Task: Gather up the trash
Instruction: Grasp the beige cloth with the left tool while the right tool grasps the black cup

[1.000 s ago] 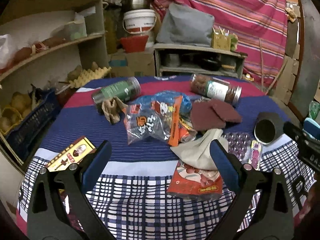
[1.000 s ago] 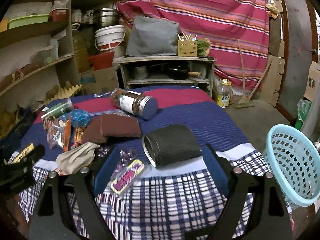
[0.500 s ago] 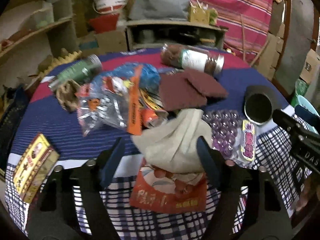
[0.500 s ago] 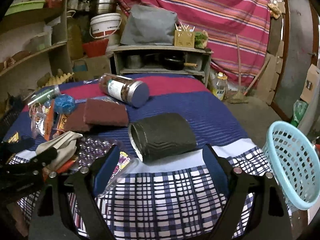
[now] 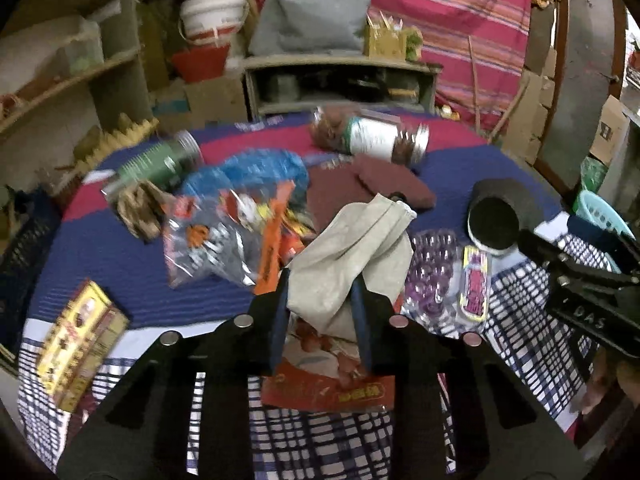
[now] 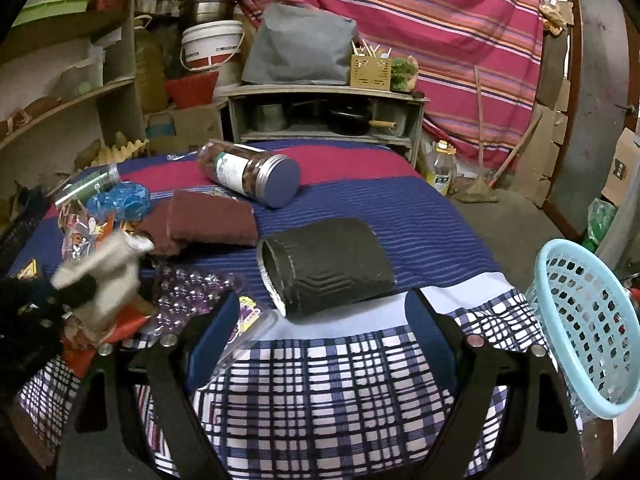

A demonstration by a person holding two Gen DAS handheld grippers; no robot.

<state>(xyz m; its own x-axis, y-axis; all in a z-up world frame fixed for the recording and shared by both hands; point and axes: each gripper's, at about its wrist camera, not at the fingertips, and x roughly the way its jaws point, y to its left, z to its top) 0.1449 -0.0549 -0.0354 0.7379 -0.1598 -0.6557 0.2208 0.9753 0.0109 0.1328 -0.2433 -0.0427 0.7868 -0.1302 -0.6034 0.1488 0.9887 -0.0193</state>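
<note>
Though the counter [image 6: 360, 208] is crowded, the light blue basket [image 6: 580, 328] waits at three o'clock of it. Left tool [image 5: 320, 300] is clenched on the beige cloth [image 5: 352, 248], soft, light, bunching easily; right tool [image 6: 324, 328] hangs released.

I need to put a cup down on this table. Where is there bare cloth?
Free: the blue stripes right of the black cylinder, toward the basket, and the plaid edge in front of the right gripper. Crowded: the left half, from the jar through the wrappers to the beige bag in the left gripper.
</note>
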